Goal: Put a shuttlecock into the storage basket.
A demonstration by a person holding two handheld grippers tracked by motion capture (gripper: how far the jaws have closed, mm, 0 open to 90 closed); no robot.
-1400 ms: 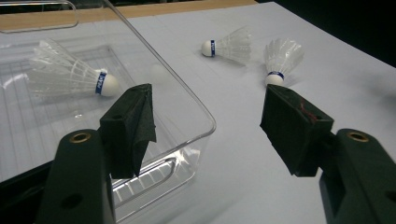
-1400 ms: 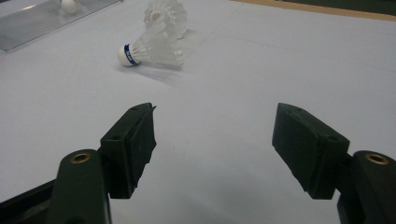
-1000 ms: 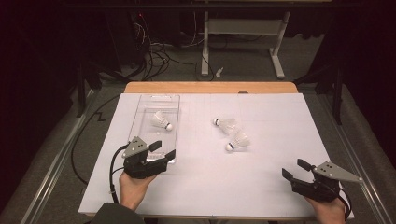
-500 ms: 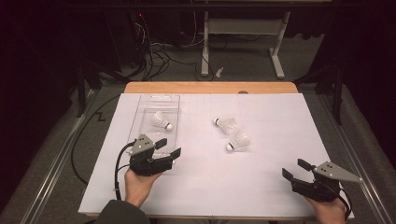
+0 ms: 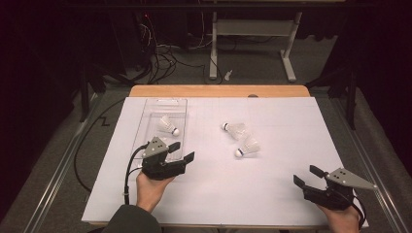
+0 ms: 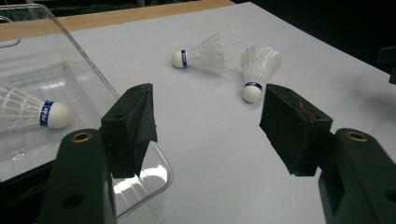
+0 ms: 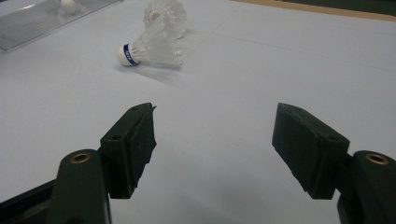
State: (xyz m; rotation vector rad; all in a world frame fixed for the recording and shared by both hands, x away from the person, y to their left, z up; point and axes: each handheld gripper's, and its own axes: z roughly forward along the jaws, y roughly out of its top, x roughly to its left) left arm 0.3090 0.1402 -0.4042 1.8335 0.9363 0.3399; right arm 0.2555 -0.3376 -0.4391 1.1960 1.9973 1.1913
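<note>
While your left tongs (image 5: 182,152) sit at the near end of the clear plastic tray (image 5: 180,104), both black jaws stand wide apart with nothing between them; in the left gripper view one foam-faced jaw hangs over the tray's rounded near corner. The tray is a thin, glossy, rectangular shell with soft corners, and one shuttlecock (image 5: 168,126) lies inside it, white cork nose with a blue band, feathered skirt spread translucent and ribbed.

Your right tongs (image 5: 306,176) rest at the counter's near right corner, jaws equally wide and empty, their matte pads square-cut and slightly rough.

Between the two hands the counter (image 5: 272,204) is a smooth, flat white sheet with a strip of bare wood showing at the far edge. Two more shuttlecocks lie loose near the middle, right of the tray: the far shuttlecock (image 5: 234,129) on its side with its cork pointing left, the near shuttlecock (image 5: 248,147) just beside it, cork tipped toward you. Their skirts sit close together; you cannot tell whether they touch. A broad stretch of bare white separates them from your right tongs, and a shorter one from your left.
</note>
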